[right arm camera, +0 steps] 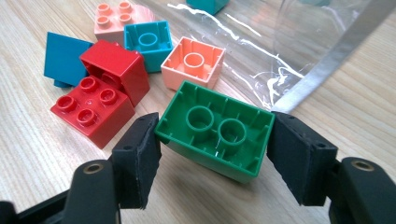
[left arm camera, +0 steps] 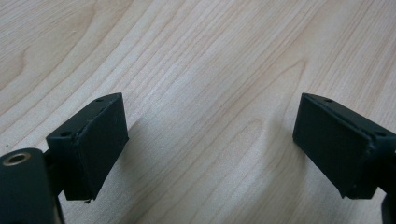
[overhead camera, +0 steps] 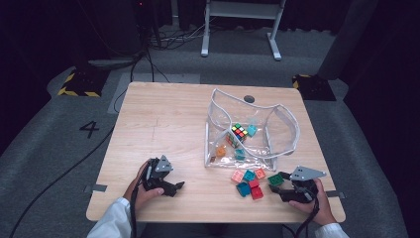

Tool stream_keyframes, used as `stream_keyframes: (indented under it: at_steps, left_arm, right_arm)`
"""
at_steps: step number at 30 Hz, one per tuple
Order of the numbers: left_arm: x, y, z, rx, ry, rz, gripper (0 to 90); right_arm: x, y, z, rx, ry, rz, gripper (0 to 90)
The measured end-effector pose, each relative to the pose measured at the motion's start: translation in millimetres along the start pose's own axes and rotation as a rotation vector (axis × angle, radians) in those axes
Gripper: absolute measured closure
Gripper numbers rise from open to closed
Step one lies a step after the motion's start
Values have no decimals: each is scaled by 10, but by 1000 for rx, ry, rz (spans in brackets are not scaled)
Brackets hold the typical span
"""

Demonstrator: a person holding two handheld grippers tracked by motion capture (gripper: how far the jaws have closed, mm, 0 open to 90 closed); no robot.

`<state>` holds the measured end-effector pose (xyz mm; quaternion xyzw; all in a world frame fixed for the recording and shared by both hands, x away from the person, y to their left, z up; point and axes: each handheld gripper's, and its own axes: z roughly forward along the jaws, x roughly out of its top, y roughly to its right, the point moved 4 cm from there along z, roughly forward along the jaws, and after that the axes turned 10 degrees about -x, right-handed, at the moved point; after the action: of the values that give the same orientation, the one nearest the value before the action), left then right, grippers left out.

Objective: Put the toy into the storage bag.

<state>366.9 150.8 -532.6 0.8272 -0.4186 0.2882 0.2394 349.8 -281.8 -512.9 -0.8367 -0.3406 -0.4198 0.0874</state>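
Note:
A green two-by-three brick [right arm camera: 217, 135] lies hollow side up between the jaws of my right gripper [right arm camera: 217, 128], which is shut on its two short ends just over the wood. From the high view, that green brick [overhead camera: 276, 179] and the right gripper [overhead camera: 278, 187] are at the table's front right. Left of it lies a small pile: two red bricks [right arm camera: 105, 88], a blue one [right arm camera: 63, 58], a pink one [right arm camera: 114, 16], a teal one [right arm camera: 147, 42] and a salmon one [right arm camera: 194, 60]. My left gripper [overhead camera: 176, 188] stands open over bare wood [left arm camera: 210, 140] at the front left.
A clear plastic bag [overhead camera: 282, 134] stands open behind the pile, holding a Rubik's cube [overhead camera: 238, 132] and a few small bricks [overhead camera: 239, 154]. Its transparent wall [right arm camera: 280, 46] rises just beyond the green brick. The table's front edge [overhead camera: 213, 218] is close to both hands.

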Motion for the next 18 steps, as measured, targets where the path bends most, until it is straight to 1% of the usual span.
stream_keyframes:
  at_steps: [1, 3, 5, 9, 12, 16, 17, 18]
  left_arm:
    - [0, 0, 0, 0, 0, 0, 104]
    - [0, -2, 0, -2, -1, 4, 104]
    - [0, -2, -1, -2, -1, 4, 104]
    - [0, -1, -1, -2, -1, 4, 104]
    - [0, -1, 0, -1, -1, 4, 104]
    - [0, -1, 0, -1, -1, 4, 104]
    - [0, -2, 0, -1, -1, 4, 104]
    - [0, -2, 0, -1, -1, 4, 104]
  right_arm:
    - [-1, 11, -17, 3, -5, 1, 356]
    - [18, 52, -58, -1, 9, 7, 355]
    - [20, 71, -74, -5, 8, 2, 355]
    - [26, 149, -147, -26, 17, 26, 355]
    - [39, 211, -206, -39, 33, 46, 355]
    - [133, 331, -338, -64, 62, 52, 356]
    - [228, 410, -431, -84, 79, 53, 355]
    - [228, 410, -431, -84, 79, 53, 355]
